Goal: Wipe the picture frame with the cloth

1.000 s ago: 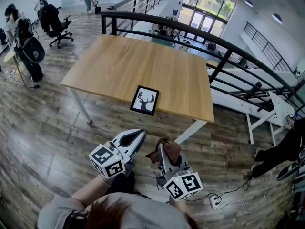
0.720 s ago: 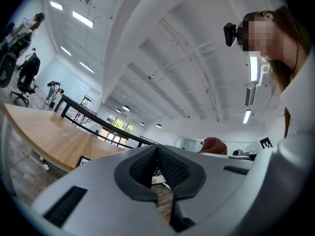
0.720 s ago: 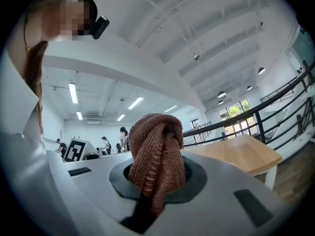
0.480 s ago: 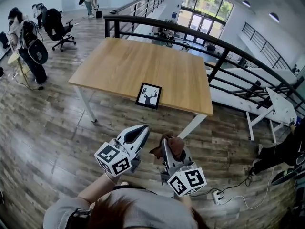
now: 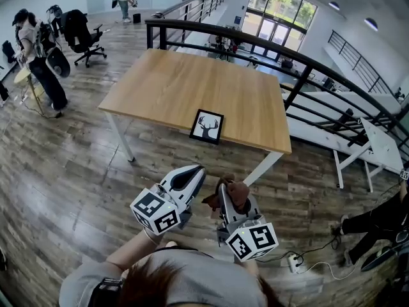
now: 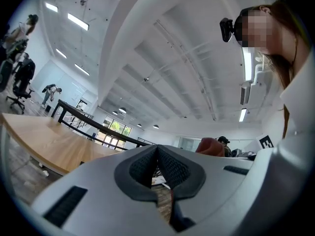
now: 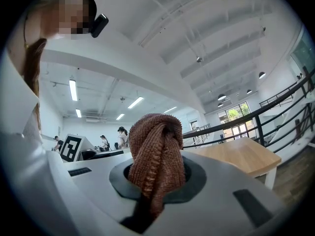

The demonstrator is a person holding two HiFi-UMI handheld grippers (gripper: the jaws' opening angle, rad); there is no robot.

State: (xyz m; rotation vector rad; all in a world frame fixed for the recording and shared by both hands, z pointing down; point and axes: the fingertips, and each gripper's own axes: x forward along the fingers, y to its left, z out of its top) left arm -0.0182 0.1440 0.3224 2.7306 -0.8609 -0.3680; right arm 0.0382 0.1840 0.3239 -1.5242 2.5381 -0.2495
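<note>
A black picture frame (image 5: 208, 126) with a deer-head print lies flat near the front edge of the wooden table (image 5: 185, 85). My right gripper (image 5: 225, 192) is shut on a bunched brown cloth (image 5: 232, 193), which bulges out of the jaws (image 7: 157, 156) in the right gripper view. My left gripper (image 5: 195, 173) is shut with nothing in it; its dark pads (image 6: 158, 168) meet. Both grippers hang side by side over the floor, short of the table's front edge and below the frame in the head view.
A black railing (image 5: 300, 66) runs behind the table. A white bench (image 5: 358, 142) stands at the right. People and an office chair (image 5: 80, 34) are at the far left. A power strip with cables (image 5: 295, 262) lies on the wooden floor at the lower right.
Both grippers have risen a little and come slightly closer to the table. The view has shifted, so the table and frame sit further right. Both grippers stay shut.
</note>
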